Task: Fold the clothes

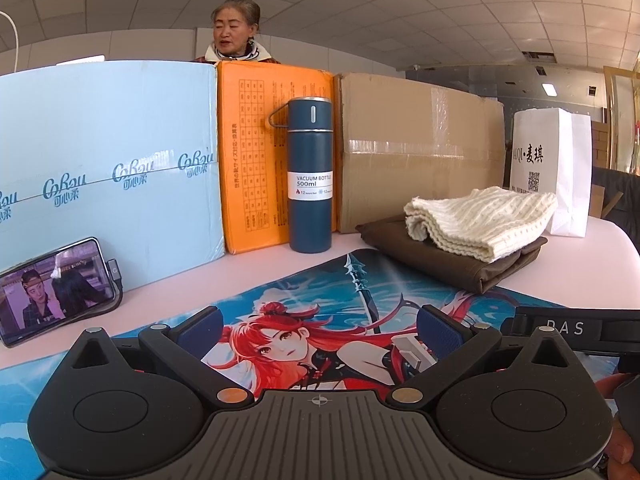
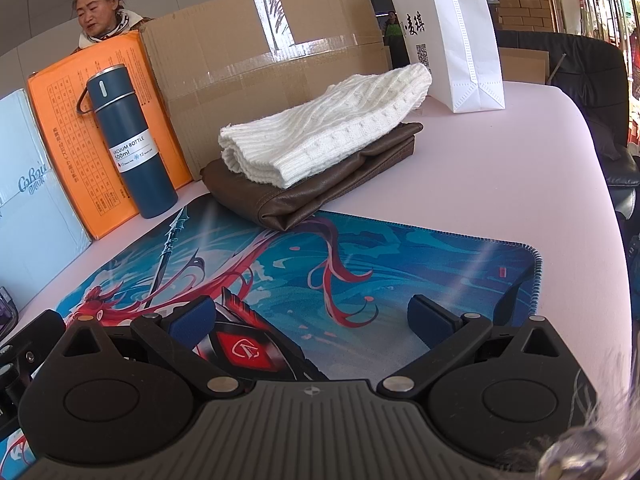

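Resting low over the printed mat (image 2: 400,256), both the left tongs (image 1: 320,330) and the right tongs (image 2: 312,316) are spread and hold nothing. The white knit sweater (image 2: 320,132) lies folded on the brown garment (image 2: 320,196), at the mat's far edge on the desk (image 2: 520,168). Grabbing both layers together may drag the pile against the nearby bottle (image 2: 132,140).

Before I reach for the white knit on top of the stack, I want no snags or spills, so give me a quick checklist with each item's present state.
1. Left gripper open and empty: ok.
2. Right gripper open and empty: ok.
3. White knit lies on top of the brown garment, nothing on it: ok.
4. Vacuum bottle upright, apart from the stack: ok.
5. Paper bag clear of the knit: cannot tell, its corner is close.
6. Mat bare in front of the stack for folding: ok.
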Available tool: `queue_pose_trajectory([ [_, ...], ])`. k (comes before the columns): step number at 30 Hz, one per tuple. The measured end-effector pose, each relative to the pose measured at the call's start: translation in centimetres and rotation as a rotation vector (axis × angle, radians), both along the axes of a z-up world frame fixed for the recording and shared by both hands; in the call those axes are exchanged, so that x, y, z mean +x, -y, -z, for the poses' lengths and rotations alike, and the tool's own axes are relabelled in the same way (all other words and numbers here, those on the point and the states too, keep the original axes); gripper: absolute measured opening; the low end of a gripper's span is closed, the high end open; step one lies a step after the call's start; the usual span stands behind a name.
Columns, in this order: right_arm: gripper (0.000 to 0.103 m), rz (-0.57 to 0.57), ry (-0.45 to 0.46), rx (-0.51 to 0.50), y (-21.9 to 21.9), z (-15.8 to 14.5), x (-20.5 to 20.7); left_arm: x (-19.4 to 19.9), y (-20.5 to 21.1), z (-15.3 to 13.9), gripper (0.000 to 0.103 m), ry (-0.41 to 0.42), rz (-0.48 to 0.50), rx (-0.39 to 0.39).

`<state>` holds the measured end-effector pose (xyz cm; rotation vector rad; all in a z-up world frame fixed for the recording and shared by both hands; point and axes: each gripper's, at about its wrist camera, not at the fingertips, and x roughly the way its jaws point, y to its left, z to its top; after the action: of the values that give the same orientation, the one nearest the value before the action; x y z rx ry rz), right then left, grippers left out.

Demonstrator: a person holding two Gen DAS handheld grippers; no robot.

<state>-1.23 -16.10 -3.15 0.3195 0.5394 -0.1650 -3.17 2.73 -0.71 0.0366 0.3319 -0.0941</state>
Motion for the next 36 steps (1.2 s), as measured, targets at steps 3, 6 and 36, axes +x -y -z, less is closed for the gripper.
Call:
queue_pose_trajectory([
  [3,0.103,0.0,0.0,0.0,0.0,-0.01,0.0,-0.03,-0.04,0.01,0.103,-0.003,-0.001,-0.001],
  [6,0.103,0.0,0.0,0.0,0.0,-0.01,0.01,-0.04,-0.04,0.02,0.103,-0.002,-0.001,0.0],
  [36,0.103,0.0,0.002,0.003,0.03,0.02,-0.01,0.04,0.35,0.02,0.103,-0.004,0.013,0.02],
])
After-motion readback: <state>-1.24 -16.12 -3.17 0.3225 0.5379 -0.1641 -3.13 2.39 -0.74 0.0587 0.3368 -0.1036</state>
